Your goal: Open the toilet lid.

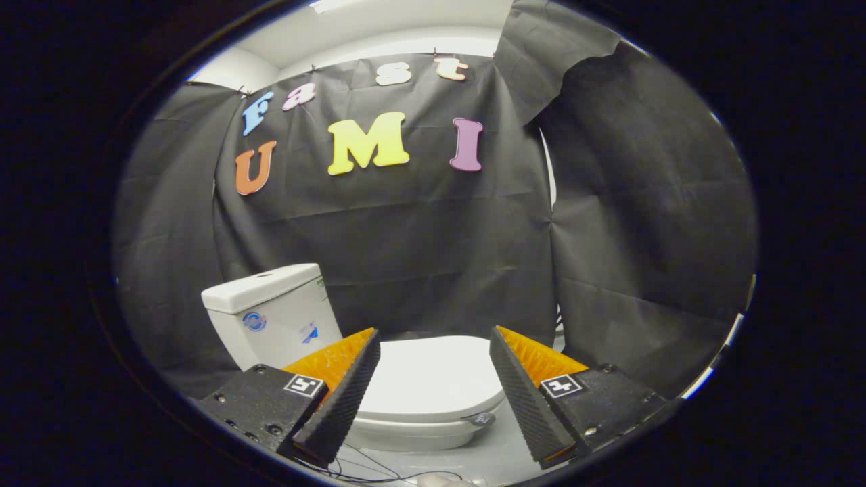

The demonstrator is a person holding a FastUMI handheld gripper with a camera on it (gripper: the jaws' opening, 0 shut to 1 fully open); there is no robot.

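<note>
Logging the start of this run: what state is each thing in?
White plastic toilet lid: closed, lying flat on the bowl, untouched.
White ceramic toilet tank: its cover is on.
Gripper: open, fingers spread wide with the lid ahead between them, holding nothing.

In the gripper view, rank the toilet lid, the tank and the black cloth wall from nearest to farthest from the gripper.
From the open gripper:
1. Toilet lid, closed, just ahead between the fingers.
2. Tank, beyond the left finger.
3. Black cloth wall, behind both.
</note>
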